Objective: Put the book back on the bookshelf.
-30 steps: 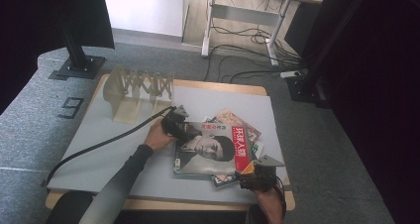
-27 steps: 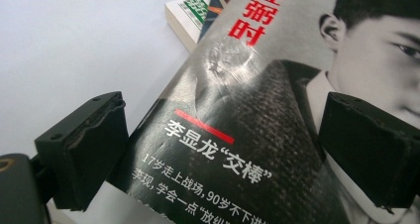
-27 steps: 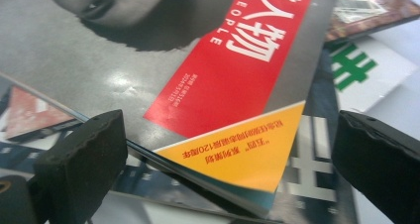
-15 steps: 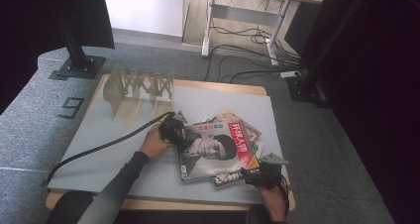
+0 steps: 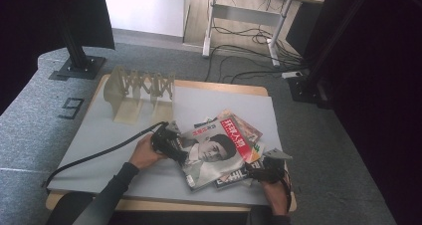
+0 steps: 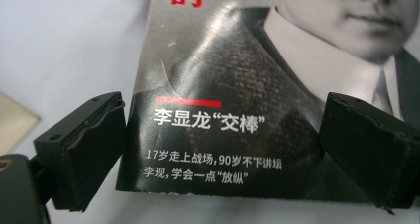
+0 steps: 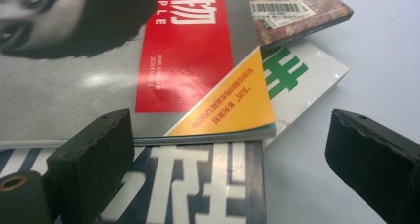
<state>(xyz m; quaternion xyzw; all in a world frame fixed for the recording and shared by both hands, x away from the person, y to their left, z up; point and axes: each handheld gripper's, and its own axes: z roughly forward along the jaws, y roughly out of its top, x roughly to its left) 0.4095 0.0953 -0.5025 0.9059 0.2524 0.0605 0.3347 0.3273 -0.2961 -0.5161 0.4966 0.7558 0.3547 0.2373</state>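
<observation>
Left gripper view puts the left gripper (image 6: 223,149) low in the frame with its fingers (image 6: 81,149) spread wide, the bottom edge of the portrait magazine (image 6: 223,85) lying between them but not yet pinched. The right gripper (image 7: 237,169) stands the same way in the right gripper view: fingers (image 7: 94,159) spread, pinching nothing, hovering over the corner where a dark cover with large white characters (image 7: 198,194) pokes out under the portrait magazine.

In the high view the pile sits at lower centre-right of the frame on the grey tabletop (image 5: 99,135), with the left gripper (image 5: 166,143) at its left edge and the right gripper (image 5: 266,168) at its lower right corner. The step in hand looks like taking hold of the top magazine to lift it off the pile (most likely toward the wooden rack (image 5: 139,90) at upper left). The next move probably calls for the left fingers to slide on around the edge and close, while the right gripper steadies the magazines beneath.

Count: two grippers, one rack, and at least five magazines: the portrait one, the dark one, an orange-cornered one (image 7: 233,105), a white one with green print (image 7: 302,80), and a brown one with a barcode (image 7: 297,6).
</observation>
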